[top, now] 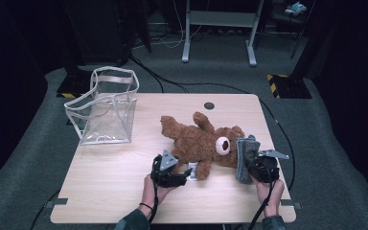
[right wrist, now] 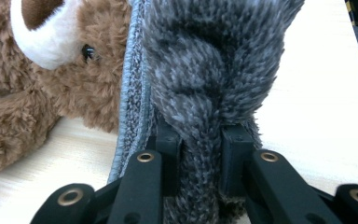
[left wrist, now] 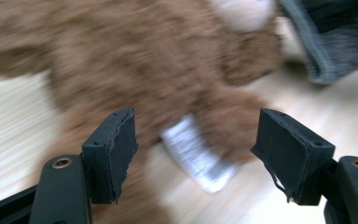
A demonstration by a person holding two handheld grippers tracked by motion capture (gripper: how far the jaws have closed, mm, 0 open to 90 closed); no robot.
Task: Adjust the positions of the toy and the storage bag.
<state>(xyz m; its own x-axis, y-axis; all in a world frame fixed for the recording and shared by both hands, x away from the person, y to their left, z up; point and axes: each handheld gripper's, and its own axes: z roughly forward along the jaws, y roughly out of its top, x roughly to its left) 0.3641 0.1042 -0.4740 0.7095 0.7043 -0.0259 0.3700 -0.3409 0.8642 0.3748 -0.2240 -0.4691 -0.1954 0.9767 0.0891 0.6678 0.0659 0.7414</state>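
Observation:
A brown teddy bear (top: 199, 142) lies on the wooden table (top: 115, 172), its head toward the right. My left gripper (top: 188, 176) is open just in front of the bear's lower arm; in the left gripper view its jaws (left wrist: 196, 144) stand wide apart over the bear's white label (left wrist: 198, 156), with nothing pressed between them. My right gripper (top: 249, 167) is shut on a grey fuzzy cloth (top: 246, 155), held upright beside the bear's head. In the right gripper view the pads (right wrist: 168, 144) pinch the grey cloth (right wrist: 205, 79), and the bear's muzzle (right wrist: 42, 32) shows at the left.
A clear plastic bag (top: 106, 108) with a white rim stands open at the table's far left. A round cable hole (top: 209, 105) sits near the far edge. Cables and desk legs (top: 218, 33) lie on the floor beyond.

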